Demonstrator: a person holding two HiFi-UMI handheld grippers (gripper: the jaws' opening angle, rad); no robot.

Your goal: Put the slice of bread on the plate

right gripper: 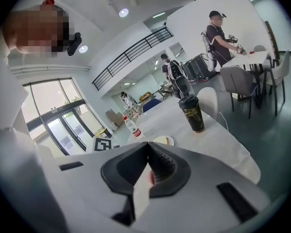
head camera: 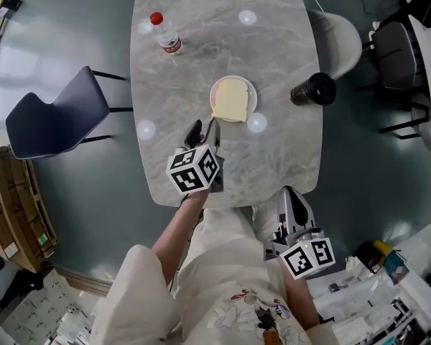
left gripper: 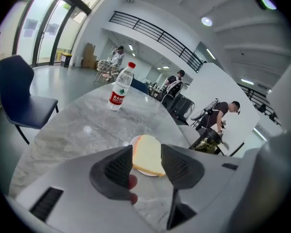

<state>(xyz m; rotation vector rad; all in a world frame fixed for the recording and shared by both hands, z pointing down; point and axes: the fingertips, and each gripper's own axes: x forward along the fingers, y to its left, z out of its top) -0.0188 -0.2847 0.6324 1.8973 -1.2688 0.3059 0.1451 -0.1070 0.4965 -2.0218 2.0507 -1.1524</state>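
Left gripper (head camera: 203,129): jaws wide apart, clamped on nothing, held over the table (head camera: 201,49) just short of the plate (head camera: 252,90). The slice of bread (head camera: 230,100) lies flat on that plate and covers most of it; only a thin white rim shows.

Right gripper (head camera: 294,198): jaws closed tip to tip, nothing between them, held off the table's near edge.

In the left gripper view, both pads cut off the bread's sides. The marker cube hides the left hand.
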